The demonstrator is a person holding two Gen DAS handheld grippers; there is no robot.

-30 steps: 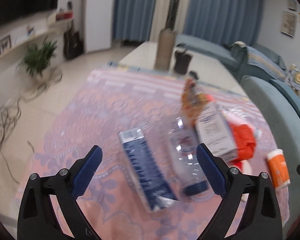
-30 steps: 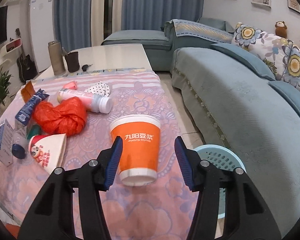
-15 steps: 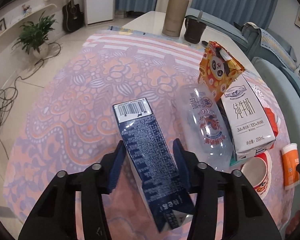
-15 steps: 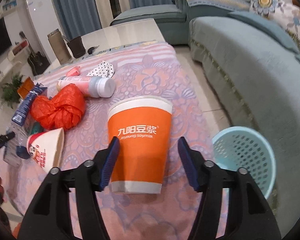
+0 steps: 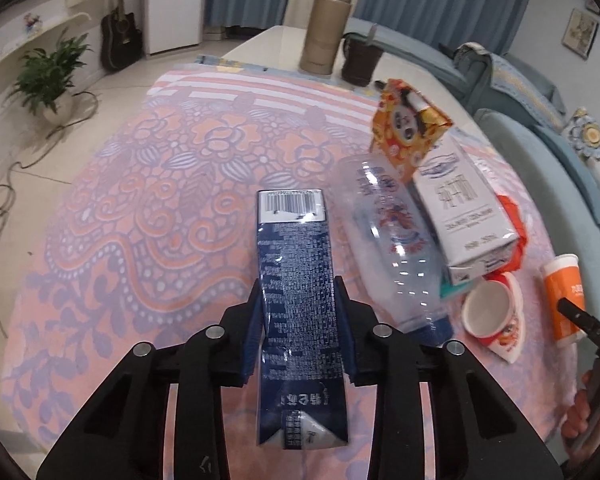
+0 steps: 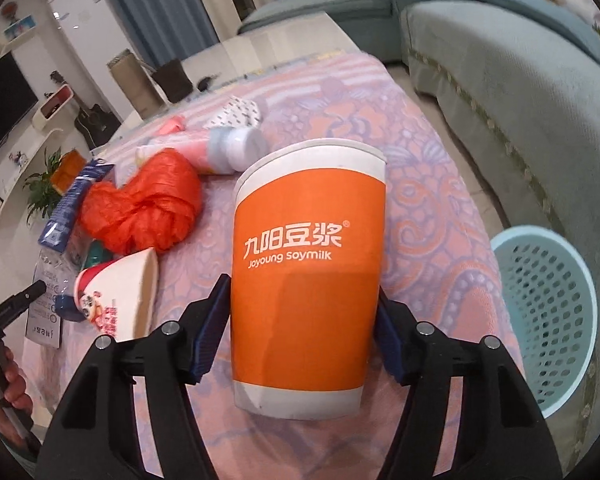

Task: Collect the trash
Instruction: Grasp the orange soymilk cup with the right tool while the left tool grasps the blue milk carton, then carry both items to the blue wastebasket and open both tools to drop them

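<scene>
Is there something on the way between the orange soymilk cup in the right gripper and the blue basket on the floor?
Nothing visible. The right gripper holds the orange soymilk cup, and only tablecloth edge separates it from the blue basket.

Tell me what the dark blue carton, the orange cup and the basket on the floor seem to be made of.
Dark blue carton: likely coated paperboard, from its glossy print and folded, creased end.
Orange cup: probably paper, matte printed wall under a separate white rolled rim.
Basket: looks like moulded plastic, pale blue with even rows of holes.
</scene>
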